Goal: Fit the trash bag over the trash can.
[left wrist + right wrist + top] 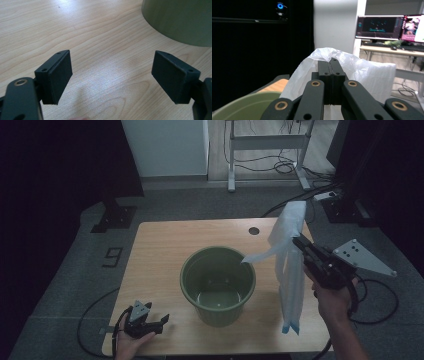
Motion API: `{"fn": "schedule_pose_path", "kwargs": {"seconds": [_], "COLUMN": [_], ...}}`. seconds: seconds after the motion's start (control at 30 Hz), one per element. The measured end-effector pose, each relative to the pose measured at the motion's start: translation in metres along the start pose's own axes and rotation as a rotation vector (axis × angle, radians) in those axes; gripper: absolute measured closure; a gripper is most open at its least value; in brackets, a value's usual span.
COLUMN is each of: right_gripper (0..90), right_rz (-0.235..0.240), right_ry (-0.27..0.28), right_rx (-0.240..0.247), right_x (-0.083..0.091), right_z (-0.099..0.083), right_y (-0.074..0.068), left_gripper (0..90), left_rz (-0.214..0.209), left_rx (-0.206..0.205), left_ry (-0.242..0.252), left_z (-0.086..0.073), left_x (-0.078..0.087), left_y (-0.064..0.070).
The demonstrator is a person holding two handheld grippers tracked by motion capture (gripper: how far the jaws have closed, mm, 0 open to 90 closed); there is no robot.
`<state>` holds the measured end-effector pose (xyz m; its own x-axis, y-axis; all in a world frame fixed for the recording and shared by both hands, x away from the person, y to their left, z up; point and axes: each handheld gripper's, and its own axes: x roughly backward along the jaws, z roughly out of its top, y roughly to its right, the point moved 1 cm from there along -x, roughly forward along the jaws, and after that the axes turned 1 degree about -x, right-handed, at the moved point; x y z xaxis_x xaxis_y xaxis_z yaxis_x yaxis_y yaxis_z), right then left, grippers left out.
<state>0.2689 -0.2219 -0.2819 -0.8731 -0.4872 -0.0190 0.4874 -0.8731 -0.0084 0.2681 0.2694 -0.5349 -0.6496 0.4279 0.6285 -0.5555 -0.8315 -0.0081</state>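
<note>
Bag: one white plastic bag [290, 270] hangs right of the one green bucket [218, 285] — clamped in the right hand-held gripper [299, 241].
Left hand-held gripper [159, 324]: wide, near-left on the surface [160, 250] — empty.

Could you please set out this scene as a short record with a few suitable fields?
Surface: light wooden table
Container: round green plastic bin, upright and open, mid-table
Held item: thin white plastic bag, hanging to the right of the bin
Right gripper: jaws shut on the bag's upper part, raised above the table
Left gripper: jaws open, holding nothing, low at the table's near left edge
</note>
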Motion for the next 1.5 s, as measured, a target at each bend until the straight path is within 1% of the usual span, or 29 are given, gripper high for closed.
{"fn": "schedule_pose_path", "kwargs": {"seconds": [0.1,0.13,0.2,0.27,0.3,0.43,0.47,0.5,0.57,0.73,0.9,1.0,1.03,1.07,1.1,1.13,1.17,1.3,1.33,1.37,1.47,1.5], "right_gripper": [88.9,88.9,88.9,88.9,88.9,88.9,88.9,88.9,88.9,88.9,88.9,88.9,88.9,88.9,88.9,88.9,88.9,88.9,88.9,88.9,88.9,88.9], "right_rz": [0.027,0.027,0.047,0.052,0.063,0.085,0.085,0.090,0.100,0.126,0.141,0.147,0.147,0.149,0.152,0.154,0.154,0.167,0.167,0.173,0.180,0.190], "right_ry": [0.016,0.016,0.025,0.028,0.035,0.050,0.050,0.054,0.048,0.024,-0.016,-0.037,-0.037,-0.043,-0.056,-0.062,-0.062,-0.094,-0.094,-0.109,-0.119,-0.130], "right_rx": [0.009,0.009,0.009,0.010,0.020,0.046,0.046,0.060,0.062,0.054,0.045,0.031,0.031,0.026,0.020,0.016,0.016,-0.005,-0.005,-0.006,-0.004,-0.007], "right_x": [-0.003,-0.003,-0.005,-0.006,-0.007,-0.008,-0.008,-0.008,-0.010,-0.017,-0.028,-0.034,-0.034,-0.036,-0.039,-0.041,-0.041,-0.049,-0.049,-0.053,-0.055,-0.057], "right_z": [0.009,0.009,0.015,0.018,0.023,0.034,0.034,0.036,0.035,0.024,0.003,-0.010,-0.010,-0.014,-0.022,-0.025,-0.025,-0.042,-0.042,-0.048,-0.053,-0.058], "right_y": [-0.009,-0.009,-0.015,-0.017,-0.021,-0.033,-0.033,-0.038,-0.041,-0.049,-0.055,-0.057,-0.057,-0.058,-0.060,-0.060,-0.060,-0.066,-0.066,-0.069,-0.072,-0.075], "left_gripper": [16.4,16.4,16.4,16.3,16.4,16.4,16.4,16.4,16.3,16.4,16.4,16.4,16.4,16.4,16.3,16.3,16.3,16.3,16.3,16.4,16.3,16.4], "left_rz": [0.000,0.000,-0.001,-0.002,-0.002,0.000,0.000,-0.001,-0.003,-0.004,-0.003,-0.003,-0.003,-0.004,-0.004,-0.004,-0.004,-0.004,-0.004,-0.005,-0.005,-0.005], "left_rx": [0.002,0.002,0.001,0.001,0.001,0.002,0.002,0.003,0.004,0.006,0.004,0.003,0.003,0.003,0.003,0.003,0.003,0.003,0.003,0.002,0.002,0.002], "left_ry": [-0.001,-0.001,-0.004,-0.004,-0.006,-0.005,-0.005,-0.004,-0.003,-0.001,-0.005,-0.006,-0.007,-0.008,-0.010,-0.010,-0.010,-0.010,-0.010,-0.011,-0.011,-0.011], "left_z": [-0.001,-0.001,-0.001,-0.001,-0.001,-0.001,-0.001,-0.001,-0.001,-0.001,-0.001,-0.001,-0.001,-0.001,-0.001,-0.001,-0.001,-0.001,-0.001,-0.002,-0.002,-0.002], "left_x": [0.000,0.000,-0.001,-0.001,-0.001,-0.001,-0.001,-0.001,-0.001,0.000,-0.001,-0.001,-0.001,-0.001,-0.002,-0.002,-0.002,-0.001,-0.001,-0.001,-0.002,-0.001], "left_y": [-0.001,-0.001,-0.001,0.000,0.000,-0.001,-0.001,-0.001,-0.001,-0.002,-0.001,-0.001,-0.001,-0.001,-0.001,-0.001,-0.001,-0.001,-0.001,-0.001,-0.002,-0.002]}}
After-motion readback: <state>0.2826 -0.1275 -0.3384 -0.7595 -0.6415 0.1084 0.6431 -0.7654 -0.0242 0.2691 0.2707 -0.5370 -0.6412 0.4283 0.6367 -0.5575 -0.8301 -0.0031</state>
